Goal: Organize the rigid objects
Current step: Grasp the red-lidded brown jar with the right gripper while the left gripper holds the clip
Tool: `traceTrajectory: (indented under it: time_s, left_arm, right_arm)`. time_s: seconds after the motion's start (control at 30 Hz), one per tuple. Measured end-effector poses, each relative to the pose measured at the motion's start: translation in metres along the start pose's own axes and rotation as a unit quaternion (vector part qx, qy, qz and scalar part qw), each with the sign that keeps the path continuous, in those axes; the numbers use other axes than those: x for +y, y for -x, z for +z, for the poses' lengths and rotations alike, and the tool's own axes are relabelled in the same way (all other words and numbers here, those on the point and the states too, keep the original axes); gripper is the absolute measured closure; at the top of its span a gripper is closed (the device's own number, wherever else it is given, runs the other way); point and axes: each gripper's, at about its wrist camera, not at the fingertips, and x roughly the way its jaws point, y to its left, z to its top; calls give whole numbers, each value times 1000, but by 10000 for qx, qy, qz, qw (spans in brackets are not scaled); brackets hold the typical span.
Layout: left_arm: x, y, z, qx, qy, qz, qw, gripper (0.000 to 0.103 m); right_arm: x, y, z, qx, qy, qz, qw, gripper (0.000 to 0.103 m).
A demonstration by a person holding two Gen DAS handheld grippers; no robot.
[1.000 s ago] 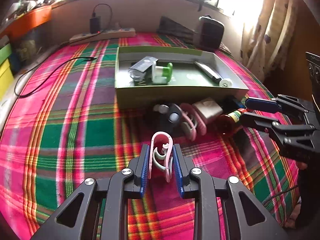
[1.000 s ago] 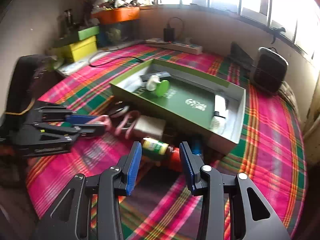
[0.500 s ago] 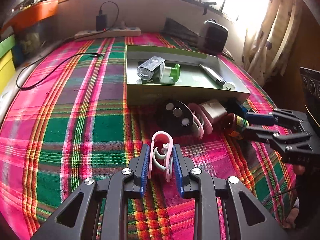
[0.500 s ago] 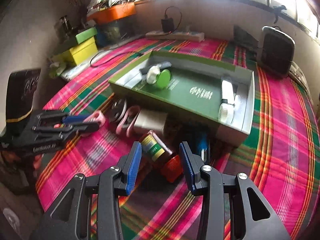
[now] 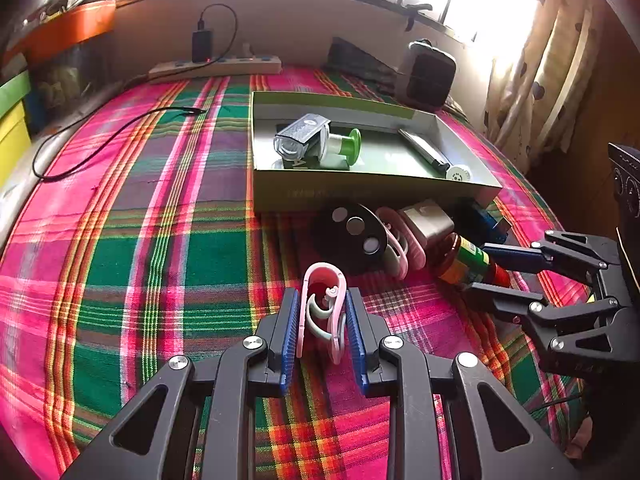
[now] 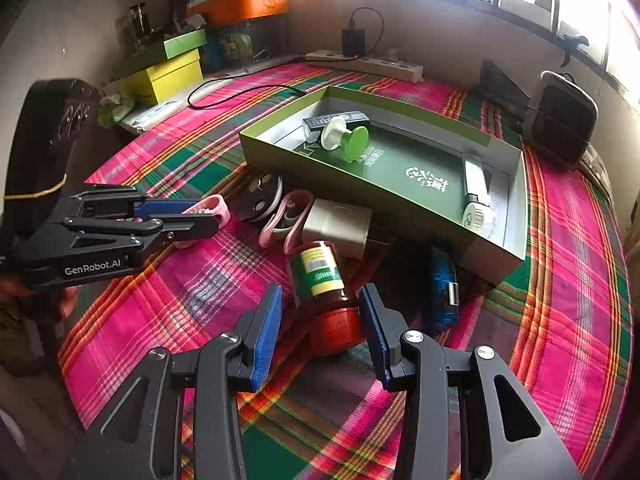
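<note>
Bottle (image 6: 322,280) with the red cap is lying on its side on the plaid cloth (image 6: 560,280), right between the blue pads of the right gripper (image 6: 320,330). Its long way is running from the gripper toward the green box (image 6: 280,156), with the red cap pointing back at the gripper. The pads are sitting wide apart on both sides of the cap and are not squeezing it yet.

The left gripper (image 5: 322,332) is pinching a pink clip (image 5: 323,312), with the round end of the clip pointing toward the box.

Some things are lying in the box already: a bike light (image 5: 300,140), a green and white spool (image 5: 344,147) and a silver tube (image 5: 432,154). More things are waiting on the cloth beside the box: a black disc (image 5: 352,236), another pink clip (image 5: 400,246), a grey block (image 5: 428,224) and a blue thing (image 6: 442,292). So the job is looking partly done, with maybe half of it left.
</note>
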Motion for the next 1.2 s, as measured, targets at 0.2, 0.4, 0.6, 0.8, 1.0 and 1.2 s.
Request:
traceTrajectory:
  time_s: [0.2, 0.4, 0.6, 0.8, 1.0, 1.2]
  left_arm:
    - [-2, -1, 0, -19, -56, 71, 10000, 80]
    - [-4, -3, 1, -44, -84, 129, 9999, 79]
    - [-4, -3, 1, -50, -103, 159, 9998, 79]
    - [-4, -4, 1, -53, -107, 176, 9998, 79]
    - [-4, -4, 1, -56, -118, 203, 9997, 79]
    - [-5, -4, 1, -59, -113, 210, 9997, 80]
  right_arm:
    - [3, -7, 2, 27, -30, 12, 10000, 62]
    - [7, -14, 5, 33, -31, -216, 9998, 62]
    - [11, -17, 4, 68, 78, -511, 9986, 62]
    - [7, -17, 2, 53, -32, -468, 9989, 62]
    - [7, -16, 0, 22, -60, -447, 9990, 62]
    - [8, -14, -1, -6, -60, -419, 9991, 69]
